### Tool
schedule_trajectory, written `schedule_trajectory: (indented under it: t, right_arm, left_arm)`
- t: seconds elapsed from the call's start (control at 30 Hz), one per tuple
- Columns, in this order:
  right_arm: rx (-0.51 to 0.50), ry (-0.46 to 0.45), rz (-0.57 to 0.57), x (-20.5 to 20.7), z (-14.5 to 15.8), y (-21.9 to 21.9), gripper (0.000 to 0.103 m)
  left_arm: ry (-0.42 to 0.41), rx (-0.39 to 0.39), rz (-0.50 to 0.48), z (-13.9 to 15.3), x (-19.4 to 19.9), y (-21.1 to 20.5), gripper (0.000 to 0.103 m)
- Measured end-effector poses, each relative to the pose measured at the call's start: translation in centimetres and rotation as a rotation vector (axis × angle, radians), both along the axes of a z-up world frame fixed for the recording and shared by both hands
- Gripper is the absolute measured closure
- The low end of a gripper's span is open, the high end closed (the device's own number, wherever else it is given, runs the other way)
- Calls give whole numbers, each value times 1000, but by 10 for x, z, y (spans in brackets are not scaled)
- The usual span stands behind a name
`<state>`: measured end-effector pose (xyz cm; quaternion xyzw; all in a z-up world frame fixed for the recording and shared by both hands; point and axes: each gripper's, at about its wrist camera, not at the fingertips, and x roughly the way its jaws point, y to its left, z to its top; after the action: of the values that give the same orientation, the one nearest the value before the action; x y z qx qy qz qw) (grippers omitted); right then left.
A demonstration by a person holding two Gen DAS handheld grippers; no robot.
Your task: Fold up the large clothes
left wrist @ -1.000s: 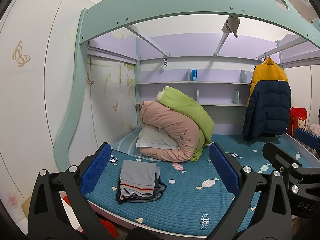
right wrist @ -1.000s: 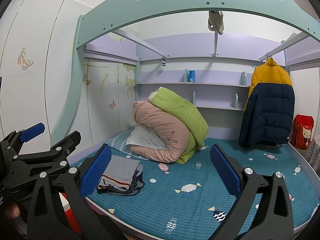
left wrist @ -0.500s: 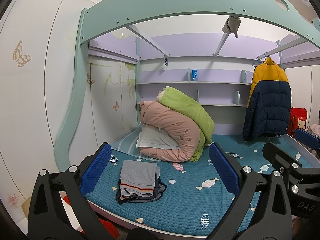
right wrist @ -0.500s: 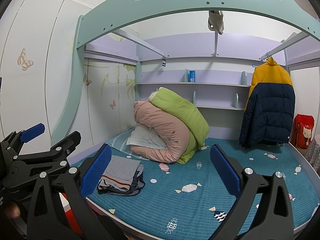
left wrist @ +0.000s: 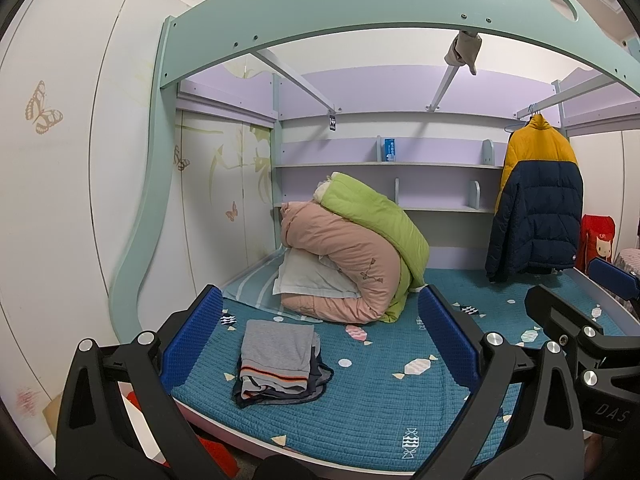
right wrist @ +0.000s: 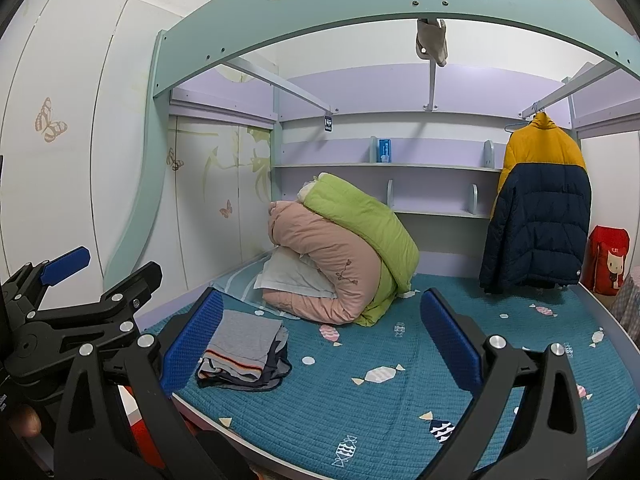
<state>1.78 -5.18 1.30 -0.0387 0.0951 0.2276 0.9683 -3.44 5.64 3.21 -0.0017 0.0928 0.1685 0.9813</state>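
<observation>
A folded pile of clothes, grey on top with an orange stripe and dark pieces beneath, lies near the front left edge of the teal bed cover; it also shows in the right wrist view. A yellow and navy puffer jacket hangs on a rail at the right, also seen in the right wrist view. My left gripper is open and empty, held in front of the bed. My right gripper is open and empty beside it.
Rolled pink and green quilts with a white pillow lie at the bed's back left. Shelves run along the back wall. A mint arch frame spans overhead. A red bag stands at the far right.
</observation>
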Motion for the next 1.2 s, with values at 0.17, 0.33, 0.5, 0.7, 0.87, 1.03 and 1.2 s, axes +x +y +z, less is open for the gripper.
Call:
schedule_trajectory:
  t: [0.17, 0.33, 0.5, 0.7, 0.87, 1.03, 1.2]
  right_arm:
    - [2, -1, 0, -1, 0, 3, 8]
    - [2, -1, -3, -2, 0, 6, 8]
    - [2, -1, -4, -2, 0, 6, 8]
    - [4, 2, -4, -3, -2, 9, 8]
    - [8, 7, -3, -4, -5, 15, 8]
    - [14, 18, -5, -3, -9, 24, 8]
    - [19, 39, -23, 5, -15, 29, 8]
  left_arm:
    - [-1, 1, 0, 0, 1, 1, 5]
    - [1, 0, 0, 0, 1, 2, 5]
    - [2, 1, 2, 0, 0, 2, 5]
    - [4, 1, 3, 0, -1, 6, 5]
    - [3, 2, 5, 0, -1, 7, 5]
    - [8, 4, 12, -2, -1, 15, 5]
    - [5, 43, 52, -10, 7, 17, 5]
